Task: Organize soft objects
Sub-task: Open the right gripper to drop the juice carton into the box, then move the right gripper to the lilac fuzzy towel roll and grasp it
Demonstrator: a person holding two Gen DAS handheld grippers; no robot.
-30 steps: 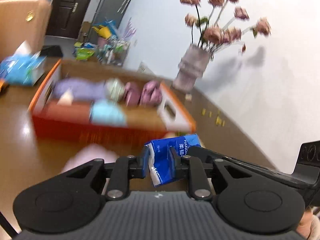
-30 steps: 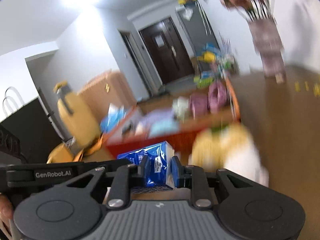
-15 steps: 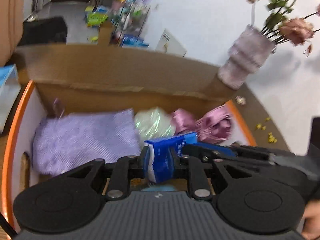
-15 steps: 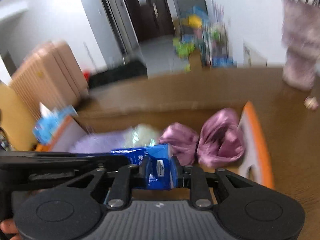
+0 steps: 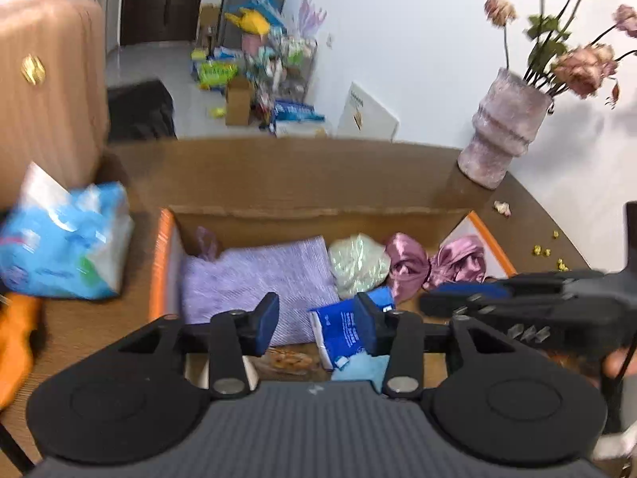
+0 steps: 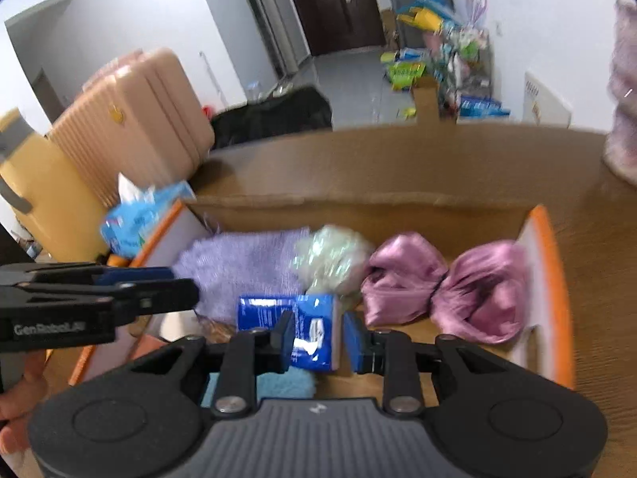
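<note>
A blue tissue pack [image 5: 338, 334] [image 6: 310, 322] hangs low inside an orange-edged cardboard box [image 5: 163, 263] [image 6: 545, 239]. My left gripper [image 5: 314, 314] is opening: its left pad stands well clear and the pack rests only by the right finger. My right gripper [image 6: 318, 330] is also opening, with the pack between its fingers and a thin gap at the right pad. Each gripper shows from the side in the other's view. In the box lie a purple cloth [image 5: 258, 275], a pale green bundle [image 5: 358, 263], a pink satin bow [image 6: 442, 283] and a light blue fluffy piece [image 6: 282, 384].
A vase of dried flowers [image 5: 505, 139] stands on the wooden table behind the box's right corner. A larger blue tissue bag [image 5: 63, 247] lies left of the box, with an orange object [image 5: 16, 342] nearer me. A pink suitcase [image 6: 135, 127] stands beyond the table.
Both grippers carried the blue pack from in front of the box to above its inside. Both sets of jaws have parted, the left far more than the right.
</note>
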